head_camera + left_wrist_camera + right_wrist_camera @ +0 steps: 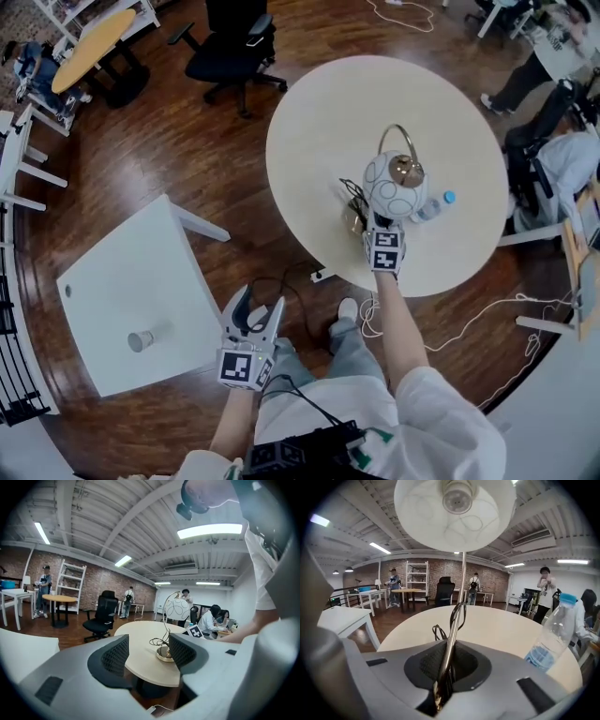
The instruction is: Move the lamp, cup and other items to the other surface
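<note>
**Step in hand:** pickup of the lamp (395, 183), judged from the grip now in place. The lamp stands on the round table (319, 122), toward its near edge, with its cord (437, 632) bundled low on the stem (457, 616). 1 water bottle (434, 205) stands on the same table, just right of the lamp. 1 cup (141, 339) already stands on the white square table (103, 281), well left of the round table. That item appears done, and 2 appear outstanding.

**The right gripper** (446, 672): jaws closed tight on the lamp's stem, low down. The pads press it from both sides, and the stem leans somewhat in the jaws.

**The left gripper** (147, 654): jaws wide apart, nothing between the pads, touching nothing. It hangs off the round table's near-left edge, pointing toward the lamp.

**Next move, as judged:** lift the lamp clear of the round table and carry it left, upright. The shade (454, 513) makes it top-heavy for a thin-stem grip. The free gripper could steady the base (165, 654).
</note>
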`<state>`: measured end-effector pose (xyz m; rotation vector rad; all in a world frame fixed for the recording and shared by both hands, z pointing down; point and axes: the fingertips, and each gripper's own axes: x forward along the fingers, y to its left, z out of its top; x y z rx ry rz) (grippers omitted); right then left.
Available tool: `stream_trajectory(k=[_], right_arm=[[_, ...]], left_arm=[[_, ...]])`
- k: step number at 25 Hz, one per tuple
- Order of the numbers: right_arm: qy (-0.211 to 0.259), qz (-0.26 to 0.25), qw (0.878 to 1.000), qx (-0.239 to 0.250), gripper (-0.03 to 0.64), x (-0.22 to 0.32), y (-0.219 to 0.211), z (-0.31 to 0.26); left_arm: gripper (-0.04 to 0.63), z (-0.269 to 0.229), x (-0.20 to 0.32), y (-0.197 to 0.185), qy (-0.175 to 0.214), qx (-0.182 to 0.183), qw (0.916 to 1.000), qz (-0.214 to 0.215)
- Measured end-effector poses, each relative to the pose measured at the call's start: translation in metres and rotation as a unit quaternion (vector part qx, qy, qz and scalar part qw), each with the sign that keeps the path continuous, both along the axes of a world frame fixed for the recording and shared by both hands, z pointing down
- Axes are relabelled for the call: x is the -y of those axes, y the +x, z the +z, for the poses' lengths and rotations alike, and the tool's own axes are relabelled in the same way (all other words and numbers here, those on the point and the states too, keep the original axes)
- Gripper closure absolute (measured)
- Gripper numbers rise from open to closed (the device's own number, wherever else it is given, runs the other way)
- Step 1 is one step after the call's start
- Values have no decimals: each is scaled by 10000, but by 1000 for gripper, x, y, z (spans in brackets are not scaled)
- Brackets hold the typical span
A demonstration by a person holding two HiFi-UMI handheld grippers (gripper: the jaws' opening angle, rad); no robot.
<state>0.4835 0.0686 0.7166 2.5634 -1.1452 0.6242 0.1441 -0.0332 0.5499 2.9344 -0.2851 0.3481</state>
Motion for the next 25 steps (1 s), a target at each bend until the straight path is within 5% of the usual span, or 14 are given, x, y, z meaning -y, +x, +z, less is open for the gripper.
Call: stream_trajectory(k=[14, 25], right_arm=[[550, -1045, 9924, 353, 578, -16, -158, -70], [786, -2529, 9627, 551, 578, 41, -278, -132]], left_arm=[[327, -25, 6, -34, 153, -482, 9987, -24], [327, -52, 55, -107, 459, -712, 9907, -1062]])
